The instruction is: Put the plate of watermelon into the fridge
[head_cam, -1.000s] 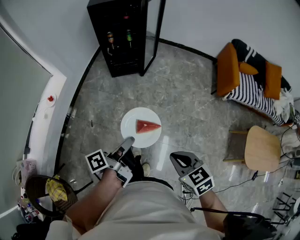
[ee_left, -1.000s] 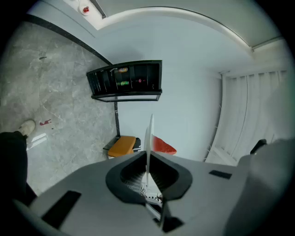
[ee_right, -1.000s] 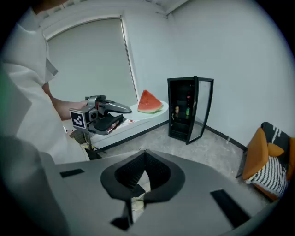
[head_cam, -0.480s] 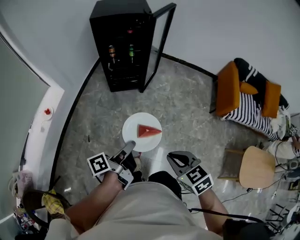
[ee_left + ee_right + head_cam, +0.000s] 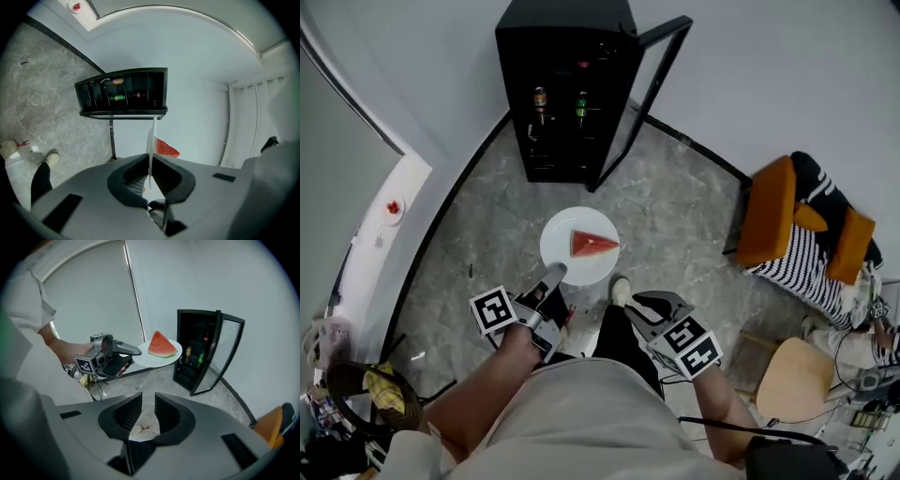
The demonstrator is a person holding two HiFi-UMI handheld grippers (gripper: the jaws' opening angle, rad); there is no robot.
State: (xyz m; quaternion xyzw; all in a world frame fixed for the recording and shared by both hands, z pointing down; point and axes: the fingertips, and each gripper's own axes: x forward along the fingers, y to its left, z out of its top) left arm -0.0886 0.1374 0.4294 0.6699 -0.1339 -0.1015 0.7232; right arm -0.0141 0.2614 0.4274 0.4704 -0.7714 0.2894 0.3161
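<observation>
Fingers [image 5: 171,178] on the left gripper [image 5: 555,276] are pinched tight on the plate [image 5: 562,251] rim, holding it level over the floor [image 5: 675,216] with the watermelon [image 5: 593,245] slice on top. Right gripper [image 5: 645,306] sits just beside, fingers slightly apart, empty. Fridge [image 5: 567,94] ahead, door [image 5: 654,89] open, bottles [image 5: 540,99] inside.
</observation>
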